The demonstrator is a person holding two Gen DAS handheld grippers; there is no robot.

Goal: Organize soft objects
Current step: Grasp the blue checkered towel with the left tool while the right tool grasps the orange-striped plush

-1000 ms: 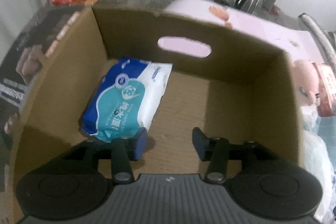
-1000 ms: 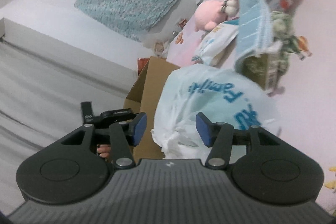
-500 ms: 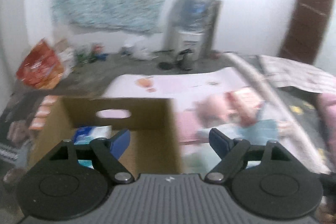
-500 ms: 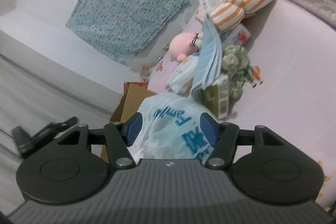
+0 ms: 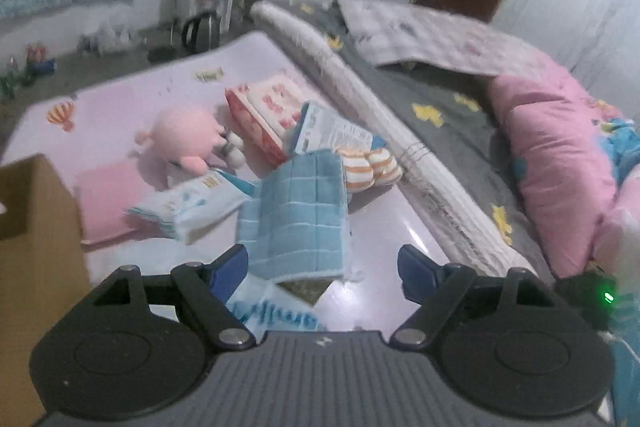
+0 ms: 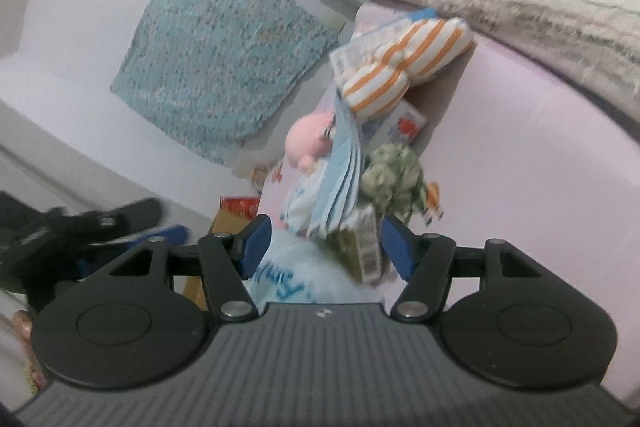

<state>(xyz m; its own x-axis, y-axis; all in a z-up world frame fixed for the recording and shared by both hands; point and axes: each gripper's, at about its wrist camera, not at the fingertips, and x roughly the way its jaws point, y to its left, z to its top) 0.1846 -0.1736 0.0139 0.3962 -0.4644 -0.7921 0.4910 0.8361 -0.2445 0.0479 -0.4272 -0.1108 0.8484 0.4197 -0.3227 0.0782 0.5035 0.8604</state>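
Sorting the soft pile: most of it is still lying out on the mat.

The left gripper [image 5: 322, 263] is hanging spread and empty over the blue cloth [image 5: 298, 215] at frame centre. The right gripper [image 6: 324, 247] is sitting half-spread around a white bag [image 6: 304, 279], pads not visibly pressing. The pink plush [image 5: 184, 139], striped plush [image 5: 368, 167] and wipes pack [image 5: 192, 203] are waiting mid-frame; the box [image 5: 36, 227] is showing at left edge.

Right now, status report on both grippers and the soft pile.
Left gripper open, empty. Right gripper open, white bag between pads. Blue cloth leans on pile.
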